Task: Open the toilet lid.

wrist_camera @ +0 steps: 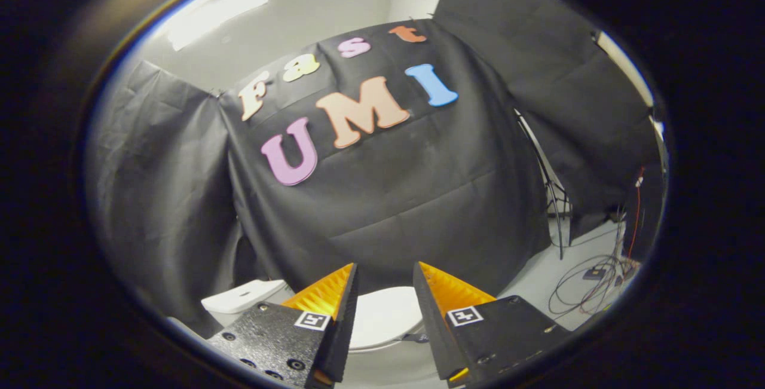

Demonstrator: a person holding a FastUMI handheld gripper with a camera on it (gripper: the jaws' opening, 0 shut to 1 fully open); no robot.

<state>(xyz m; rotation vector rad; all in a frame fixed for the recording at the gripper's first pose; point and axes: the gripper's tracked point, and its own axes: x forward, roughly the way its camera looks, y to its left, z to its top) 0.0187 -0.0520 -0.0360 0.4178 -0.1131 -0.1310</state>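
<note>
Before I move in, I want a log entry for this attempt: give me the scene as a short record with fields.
target: toilet lid, white, looks down, seen between and beyond the fingers
tank: toilet tank, white, beside the lid
gripper: gripper open, fingers apart, holding nothing, held above the lid
contact: none visible
backdrop: black cloth wall behind the toilet
floor: loose cables and a stand leg off to the side

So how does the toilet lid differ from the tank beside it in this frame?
The toilet lid is rounded and lies flat and closed, seen in the gap between the open hand-held gripper's fingers. The tank is boxy with straight edges and sits off to the side of one finger, against the black cloth wall. The lid shows mostly its top face; the tank shows its top and a side. Both are plain white.
</note>
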